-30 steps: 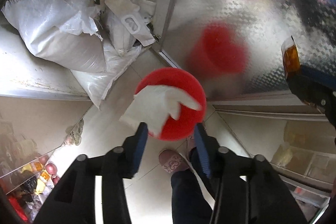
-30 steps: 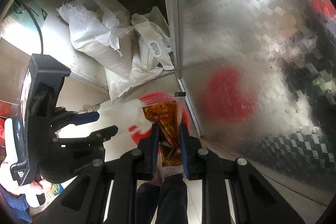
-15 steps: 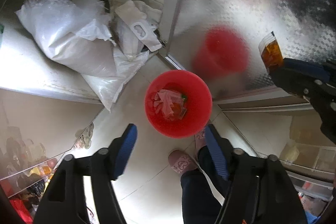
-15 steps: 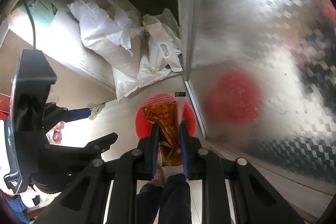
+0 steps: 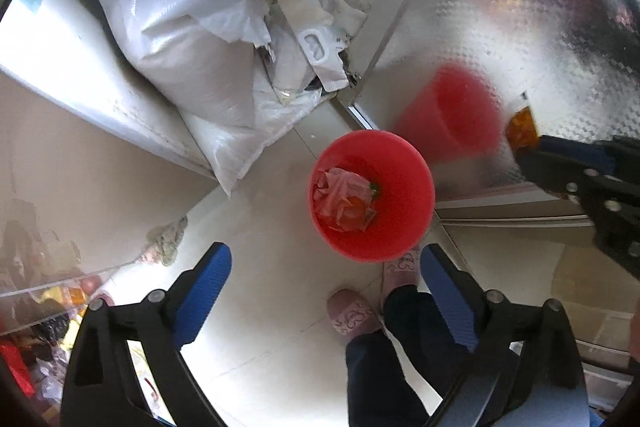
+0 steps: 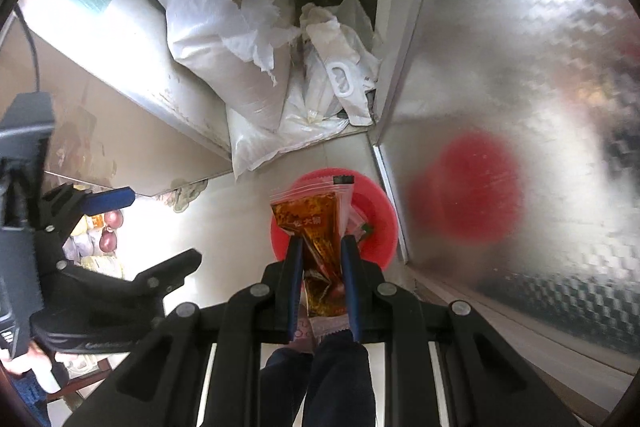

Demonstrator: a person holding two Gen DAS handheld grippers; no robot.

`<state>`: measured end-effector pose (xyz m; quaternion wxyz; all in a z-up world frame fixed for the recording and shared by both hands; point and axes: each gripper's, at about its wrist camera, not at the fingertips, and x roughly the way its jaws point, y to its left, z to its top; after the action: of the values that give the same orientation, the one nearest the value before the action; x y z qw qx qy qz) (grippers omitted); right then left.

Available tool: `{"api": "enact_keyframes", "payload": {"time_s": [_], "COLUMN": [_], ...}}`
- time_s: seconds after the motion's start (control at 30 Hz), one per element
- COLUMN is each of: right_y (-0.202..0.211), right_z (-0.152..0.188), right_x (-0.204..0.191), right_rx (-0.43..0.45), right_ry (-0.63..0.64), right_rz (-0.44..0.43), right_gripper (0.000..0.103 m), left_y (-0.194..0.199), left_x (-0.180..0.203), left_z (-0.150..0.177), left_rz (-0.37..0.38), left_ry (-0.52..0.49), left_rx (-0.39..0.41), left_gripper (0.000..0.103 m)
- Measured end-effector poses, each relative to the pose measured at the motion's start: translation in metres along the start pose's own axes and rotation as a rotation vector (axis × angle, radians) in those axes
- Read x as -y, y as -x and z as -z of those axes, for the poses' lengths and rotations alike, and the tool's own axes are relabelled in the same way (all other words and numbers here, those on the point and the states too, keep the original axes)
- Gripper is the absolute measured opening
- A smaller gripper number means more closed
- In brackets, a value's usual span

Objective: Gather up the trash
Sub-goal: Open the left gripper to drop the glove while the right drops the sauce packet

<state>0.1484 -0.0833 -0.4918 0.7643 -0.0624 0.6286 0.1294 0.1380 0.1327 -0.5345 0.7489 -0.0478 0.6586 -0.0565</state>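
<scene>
A red bin stands on the pale floor with crumpled tissue and wrappers inside. My left gripper hangs high above the floor just short of the bin, its jaws opening wide with nothing between them. At the right edge of the left wrist view my right gripper holds a brown sauce packet. In the right wrist view my right gripper is shut on that sauce packet, which sits in a clear zip bag and hangs over the red bin. The left gripper's blue fingertip shows at the left.
White woven sacks and plastic bags are piled behind the bin against a metal counter. An embossed steel door on the right mirrors the bin. A person's pink slippers and dark trouser legs stand just before the bin.
The left gripper let go of the white tissue, which dropped into the red bin, and its jaws spread wide. The right gripper with the sauce packet drifted over the bin.
</scene>
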Motion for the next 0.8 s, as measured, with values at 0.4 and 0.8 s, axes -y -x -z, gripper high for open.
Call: {"api": "enact_keyframes", "payload": {"time_s": [0.4,0.8], "right_y": [-0.018,0.012], "right_z": [-0.003,-0.002], "right_x": [-0.012,-0.02], "right_rx": [-0.015,0.007], "right_ry": [0.066,0.105], "right_rz": [0.025,0.051], "right_gripper": [0.034,0.073], "left_y": [-0.005,0.038], "left_x": [-0.018,-0.019], "left_z": [0.008,0.015], "left_rz": [0.02,-0.015], "left_ry": [0.058,0.067], "left_rx": [-0.018,0.023], "left_gripper": [0.103,0.103]}}
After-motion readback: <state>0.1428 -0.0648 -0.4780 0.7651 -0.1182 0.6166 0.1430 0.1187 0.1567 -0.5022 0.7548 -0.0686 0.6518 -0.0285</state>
